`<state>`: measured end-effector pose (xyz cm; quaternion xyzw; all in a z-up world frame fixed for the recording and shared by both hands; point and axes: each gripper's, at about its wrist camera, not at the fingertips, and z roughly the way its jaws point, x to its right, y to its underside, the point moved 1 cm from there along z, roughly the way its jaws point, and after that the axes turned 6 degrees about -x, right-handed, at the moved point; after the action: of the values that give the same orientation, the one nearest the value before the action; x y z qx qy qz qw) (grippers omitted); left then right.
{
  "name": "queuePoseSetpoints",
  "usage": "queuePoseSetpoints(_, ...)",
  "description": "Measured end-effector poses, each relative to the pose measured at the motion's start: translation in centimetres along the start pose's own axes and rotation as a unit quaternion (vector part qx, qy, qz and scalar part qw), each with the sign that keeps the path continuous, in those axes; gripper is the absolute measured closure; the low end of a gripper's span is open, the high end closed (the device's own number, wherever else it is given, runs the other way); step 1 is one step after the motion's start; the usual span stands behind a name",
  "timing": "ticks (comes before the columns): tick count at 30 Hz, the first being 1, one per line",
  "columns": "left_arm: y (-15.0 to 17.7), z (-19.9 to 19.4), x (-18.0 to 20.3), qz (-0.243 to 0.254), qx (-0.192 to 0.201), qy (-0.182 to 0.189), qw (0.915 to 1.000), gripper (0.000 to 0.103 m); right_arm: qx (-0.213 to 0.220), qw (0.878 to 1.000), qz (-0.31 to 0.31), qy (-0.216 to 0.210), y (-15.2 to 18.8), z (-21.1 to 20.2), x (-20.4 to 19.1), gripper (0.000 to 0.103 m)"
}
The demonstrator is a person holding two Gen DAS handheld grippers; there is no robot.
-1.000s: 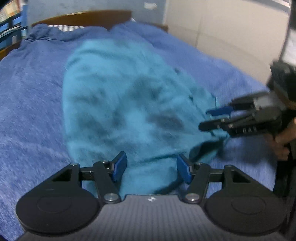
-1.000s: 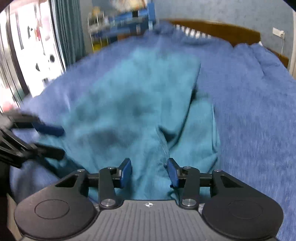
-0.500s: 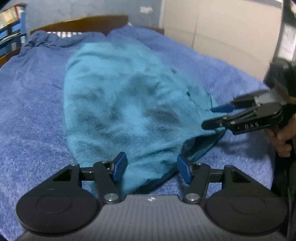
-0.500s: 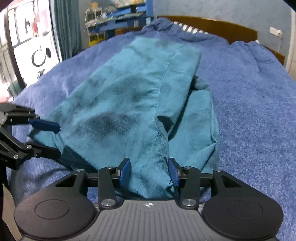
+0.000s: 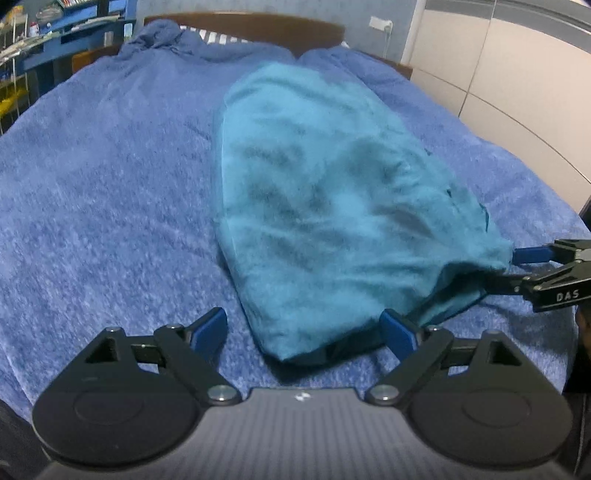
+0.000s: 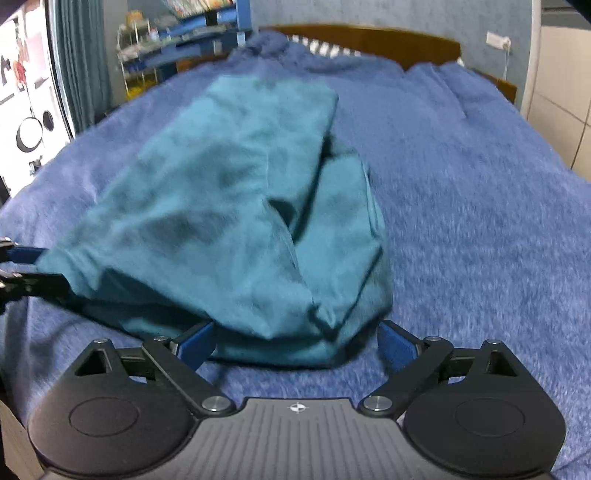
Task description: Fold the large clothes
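Note:
A large teal garment point(image 5: 325, 206) lies lengthwise on the blue bedspread point(image 5: 103, 192), folded over itself with a loose near hem. It also shows in the right wrist view point(image 6: 236, 206). My left gripper point(image 5: 304, 332) is open, its jaws wide apart on either side of the garment's near left corner, nothing held. My right gripper point(image 6: 295, 341) is open too, its jaws either side of the near right corner. Each gripper shows in the other's view, the right one point(image 5: 517, 267) and the left one point(image 6: 29, 269), at the hem's ends.
A wooden headboard point(image 5: 258, 29) stands at the far end of the bed. Blue shelves point(image 6: 184, 40) with clutter and a curtain point(image 6: 77, 66) are at the left. A pale wardrobe wall point(image 5: 517, 81) runs along the right.
Both grippers have opened wider and pulled back toward the bed's near edge. The garment's near hem has dropped onto the bedspread. The left view has swung, so the garment sits further right.

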<state>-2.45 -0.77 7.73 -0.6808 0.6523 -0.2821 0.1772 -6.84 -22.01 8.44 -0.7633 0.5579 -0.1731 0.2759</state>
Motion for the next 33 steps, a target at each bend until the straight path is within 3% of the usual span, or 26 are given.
queuePoseSetpoints(9,0.2,1.9,0.7,0.017,-0.029,-0.020,0.9992,0.003,-0.045,0.998,-0.030,0.009,0.6,2.1,-1.3,0.001)
queuePoseSetpoints(33,0.0,4.6,0.7,0.010,-0.062,-0.033,0.9975,0.000,-0.052,0.998,-0.035,0.023,0.4,3.3,-2.1,0.000)
